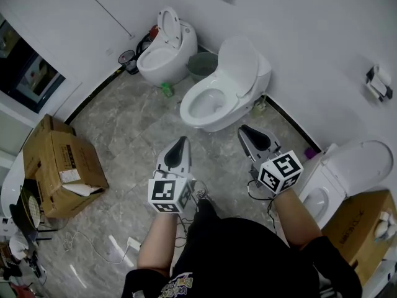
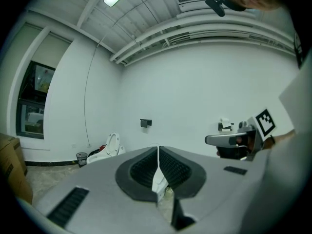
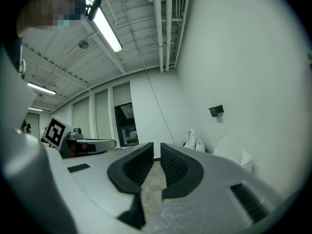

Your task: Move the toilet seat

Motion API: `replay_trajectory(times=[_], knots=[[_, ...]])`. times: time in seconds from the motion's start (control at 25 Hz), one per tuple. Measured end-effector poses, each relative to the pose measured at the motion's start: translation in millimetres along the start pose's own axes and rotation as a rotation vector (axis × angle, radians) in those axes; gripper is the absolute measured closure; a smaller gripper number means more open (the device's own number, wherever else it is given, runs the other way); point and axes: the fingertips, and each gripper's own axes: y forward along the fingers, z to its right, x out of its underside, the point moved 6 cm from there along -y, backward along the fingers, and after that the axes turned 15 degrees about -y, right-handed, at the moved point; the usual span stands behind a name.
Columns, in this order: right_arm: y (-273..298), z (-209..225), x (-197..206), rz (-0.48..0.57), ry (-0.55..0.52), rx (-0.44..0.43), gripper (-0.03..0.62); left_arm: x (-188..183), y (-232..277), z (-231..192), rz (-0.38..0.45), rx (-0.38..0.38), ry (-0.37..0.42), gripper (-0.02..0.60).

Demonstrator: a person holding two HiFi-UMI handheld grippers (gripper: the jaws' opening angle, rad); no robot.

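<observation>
A white toilet (image 1: 211, 101) stands in the middle of the head view, its lid (image 1: 239, 64) raised against the tank. Both grippers are held a short way in front of it, apart from it. My left gripper (image 1: 180, 143) points at the bowl's near left side, its jaws shut with nothing between them (image 2: 158, 152). My right gripper (image 1: 246, 131) is below the bowl's right side; a narrow gap shows between its pads (image 3: 157, 152) and nothing is held. In the right gripper view the raised lid (image 3: 229, 150) appears to the right.
A second toilet (image 1: 162, 54) with its seat up stands at the back left beside a green bin (image 1: 201, 66). A third toilet (image 1: 347, 166) is at the right wall. Cardboard boxes sit at the left (image 1: 62, 166) and lower right (image 1: 356, 225). Marble floor lies between.
</observation>
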Motion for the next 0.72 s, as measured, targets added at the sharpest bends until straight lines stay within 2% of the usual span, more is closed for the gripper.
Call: replay_trajectory(times=[0.12, 0.4, 0.44, 0.52, 0.72], knots=[[34.3, 4.4, -4.6, -0.008, 0.004, 0.02, 0.53, -12.8, 21.7, -26.0, -0.025, 0.032, -0.001, 0.574], [111.7, 13.2, -20.5, -0.008, -0.009, 0.072, 0.469, -45.2, 70.0, -91.4, -0.025, 0.096, 0.007, 0.571], [121.2, 14.1, -21.2, -0.007, -0.011, 0.08, 0.456, -47.9, 76.0, -100.4, -0.024, 0.102, 0.009, 0.555], [139.9, 15.1, -22.4, -0.005, -0.013, 0.094, 0.434, -52.9, 85.7, -117.0, -0.041, 0.114, 0.008, 0.474], [184.1, 14.8, -22.8, -0.001, -0.015, 0.123, 0.365, -64.1, 107.7, -157.7, -0.063, 0.14, 0.024, 0.4]])
